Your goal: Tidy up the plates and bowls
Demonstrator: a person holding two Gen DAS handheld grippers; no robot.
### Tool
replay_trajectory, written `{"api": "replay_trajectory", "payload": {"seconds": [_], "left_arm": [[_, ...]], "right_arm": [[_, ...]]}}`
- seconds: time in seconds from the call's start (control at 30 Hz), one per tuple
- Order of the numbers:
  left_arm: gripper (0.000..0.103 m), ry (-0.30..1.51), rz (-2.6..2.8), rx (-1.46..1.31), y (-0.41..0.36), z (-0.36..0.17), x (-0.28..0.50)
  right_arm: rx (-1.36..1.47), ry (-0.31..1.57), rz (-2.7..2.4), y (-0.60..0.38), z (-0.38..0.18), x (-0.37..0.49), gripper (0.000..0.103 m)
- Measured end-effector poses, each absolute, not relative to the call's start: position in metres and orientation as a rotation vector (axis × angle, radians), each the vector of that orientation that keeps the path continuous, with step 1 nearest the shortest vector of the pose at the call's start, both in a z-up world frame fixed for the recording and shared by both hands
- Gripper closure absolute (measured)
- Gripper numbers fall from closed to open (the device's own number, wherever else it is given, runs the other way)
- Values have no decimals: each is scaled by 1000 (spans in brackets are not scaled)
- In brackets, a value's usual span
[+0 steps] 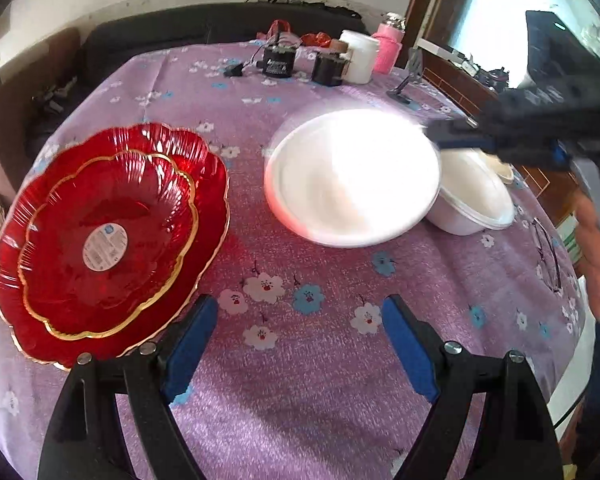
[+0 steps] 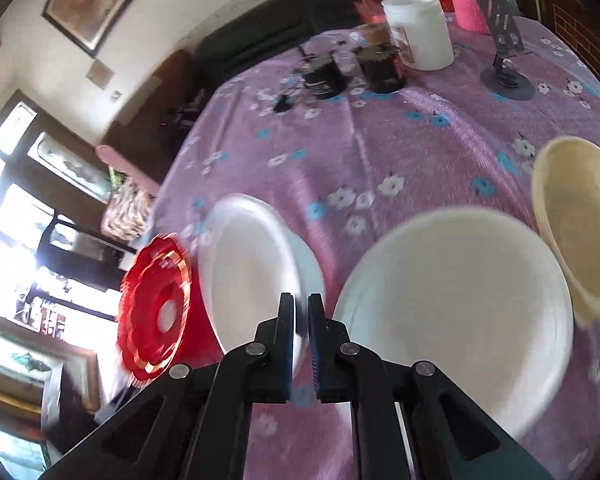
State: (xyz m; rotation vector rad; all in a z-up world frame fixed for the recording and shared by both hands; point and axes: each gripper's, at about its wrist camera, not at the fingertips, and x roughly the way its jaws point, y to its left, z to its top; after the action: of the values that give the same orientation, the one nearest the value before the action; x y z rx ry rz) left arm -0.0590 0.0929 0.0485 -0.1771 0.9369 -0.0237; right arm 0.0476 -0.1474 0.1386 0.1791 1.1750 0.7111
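right gripper (image 2: 301,312) is pinched on the rim of the white bowl (image 2: 256,264), which tilts off to its left; second white bowl (image 2: 460,304) sits just to its right, so that's probably the nesting target; left gripper (image 1: 300,344) hangs wide open and empty, red plates (image 1: 104,240) to its left

The left wrist camera sits low over the purple floral tablecloth (image 1: 300,420), looking toward the far wall at 12 o'clock, the stacked red scalloped glass plates (image 1: 104,240) near at 9 o'clock. The right wrist camera faces the same far edge, tilted, close above a wide white bowl (image 2: 460,312). Both share the white plastic jar (image 1: 360,60) (image 2: 420,32).
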Motion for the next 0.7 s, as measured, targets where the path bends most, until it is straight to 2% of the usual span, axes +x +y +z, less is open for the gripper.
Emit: {"api": "replay_trajectory", "payload": {"seconds": [0.27,0.33,0.4,0.7], "left_arm": [[19,922,-18,-176,96,54,-69],[19,928,-18,-191,97,53,-65],[19,930,-7,-197,96,55,-62],[19,915,-1,-169,92,71,-55]], "right_arm": [[157,1123,743,-191,145,-21,94],[237,1123,751,-198,140,-22,93],[294,1128,721,-203,131,-21,85],[216,1169,587,-204,93,5,86]]}}
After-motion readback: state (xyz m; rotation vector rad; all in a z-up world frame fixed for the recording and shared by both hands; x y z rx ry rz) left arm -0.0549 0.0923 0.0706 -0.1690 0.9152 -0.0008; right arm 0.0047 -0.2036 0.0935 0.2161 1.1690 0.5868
